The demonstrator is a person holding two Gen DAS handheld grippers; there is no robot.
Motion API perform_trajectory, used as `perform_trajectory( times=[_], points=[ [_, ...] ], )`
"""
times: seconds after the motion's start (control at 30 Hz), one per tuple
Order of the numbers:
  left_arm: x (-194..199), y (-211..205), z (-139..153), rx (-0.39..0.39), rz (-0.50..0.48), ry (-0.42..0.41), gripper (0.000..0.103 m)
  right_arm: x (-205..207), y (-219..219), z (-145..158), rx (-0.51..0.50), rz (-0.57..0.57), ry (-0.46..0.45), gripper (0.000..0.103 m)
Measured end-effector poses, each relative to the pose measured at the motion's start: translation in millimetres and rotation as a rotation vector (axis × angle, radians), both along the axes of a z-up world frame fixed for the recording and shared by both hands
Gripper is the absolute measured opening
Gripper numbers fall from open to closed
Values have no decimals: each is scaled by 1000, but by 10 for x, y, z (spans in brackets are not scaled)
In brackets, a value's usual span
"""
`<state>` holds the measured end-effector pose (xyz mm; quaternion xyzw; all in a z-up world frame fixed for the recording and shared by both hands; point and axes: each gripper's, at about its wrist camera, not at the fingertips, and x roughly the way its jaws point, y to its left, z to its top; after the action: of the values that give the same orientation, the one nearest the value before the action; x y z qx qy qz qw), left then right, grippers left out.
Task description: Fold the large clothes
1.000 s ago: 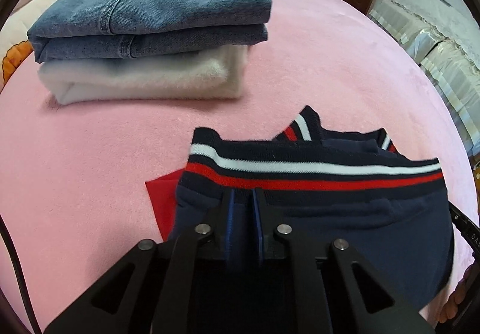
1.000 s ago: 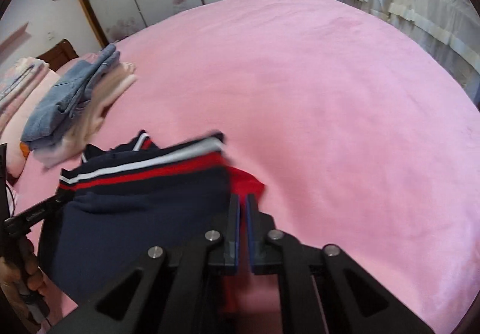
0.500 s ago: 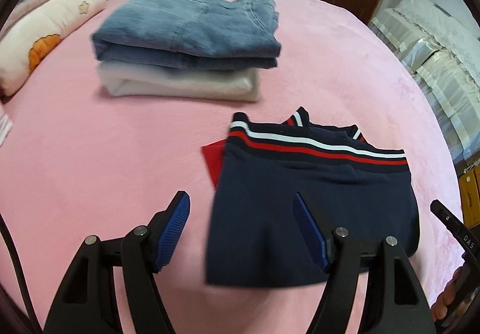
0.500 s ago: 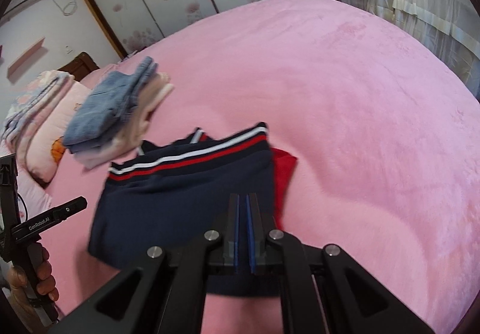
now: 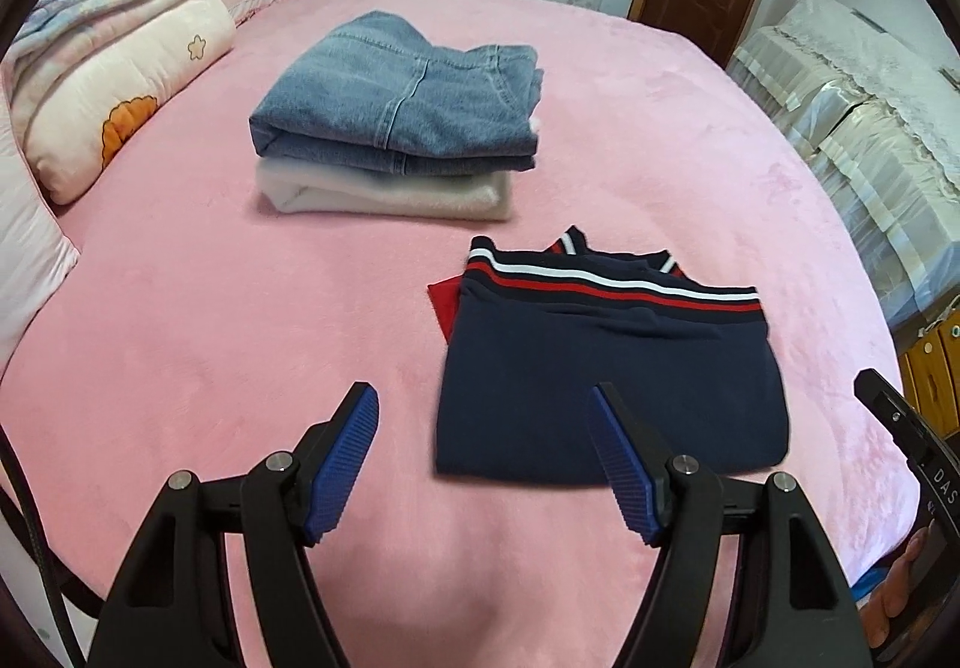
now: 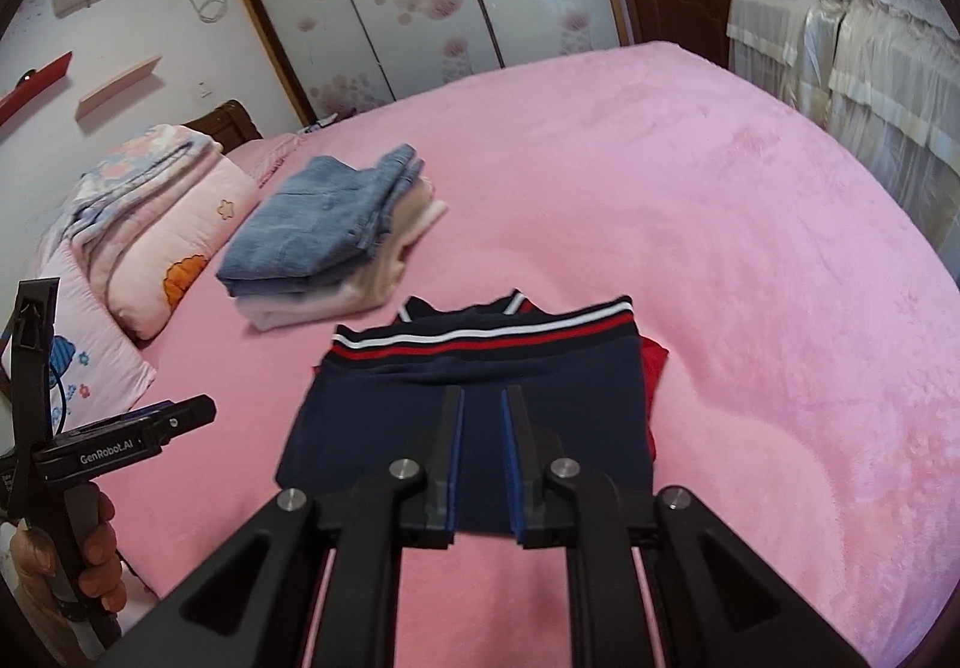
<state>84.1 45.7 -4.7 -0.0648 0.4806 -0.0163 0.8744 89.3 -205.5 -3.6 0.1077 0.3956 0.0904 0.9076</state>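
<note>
Left wrist view: the left gripper [image 5: 485,458] hangs above the pink bed [image 5: 210,320] w/ its blue pads spread wide and nothing between them, so it's released; the jaws opened within the last second and stand apart now. The navy sweater [image 5: 606,368], w/ its red and white striped hem at the far edge, lies folded into a neat rectangle just ahead and a bit right of the pads, flat on the bed, not touched by anything. A bit of red fabric [image 5: 443,302] pokes out at its left side. Further back sits a stack, folded jeans [image 5: 396,98] on top of a white garment [image 5: 384,191], well apart from the sweater. Quilts [image 5: 114,68] are piled at the far left. At the right edge, part of the other tool shows. Right wrist view: the right gripper [image 6: 482,458] is above the near edge of the same sweater [image 6: 468,410], pads only a narrow gap apart; they've just been easing open, and no cloth sits between them, so it's let go too. The stack [image 6: 324,242] is up-left here. The left gripper's body [image 6: 120,443] is at the left edge in a person's hand [image 6: 90,560]. Looks to me like the fold on this piece is done and both hands are off it. Next move, prob.: either lift the sweater onto the stack w/o letting it unfold, gripping both near corners, or tuck that red bit under first.
</note>
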Motion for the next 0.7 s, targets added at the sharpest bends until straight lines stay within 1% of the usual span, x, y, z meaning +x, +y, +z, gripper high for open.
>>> perform_trajectory(
  times=[0.07,0.13,0.17,0.2,0.4,0.53,0.7],
  points=[
    [-83,-9,60,0,-4,-12,71,-66,47,51,-1,11,-13,13],
    [-165,-23,93,-5,-11,-20,72,-121,98,77,-10,18,-21,22],
    [-204,-26,100,-9,-13,-22,73,-150,123,84,-14,20,-25,30],
    [-227,-28,100,-12,-15,-24,73,-174,142,84,-17,20,-29,35],
    [-393,-55,-18,-17,-30,-22,74,-314,276,7,-47,22,-61,37],
    [-476,-51,-235,-52,-39,-4,74,-387,329,-139,-47,10,-64,37],
    [-510,-52,-581,-105,-43,52,74,-436,401,-406,-63,-8,-42,37]
  ],
)
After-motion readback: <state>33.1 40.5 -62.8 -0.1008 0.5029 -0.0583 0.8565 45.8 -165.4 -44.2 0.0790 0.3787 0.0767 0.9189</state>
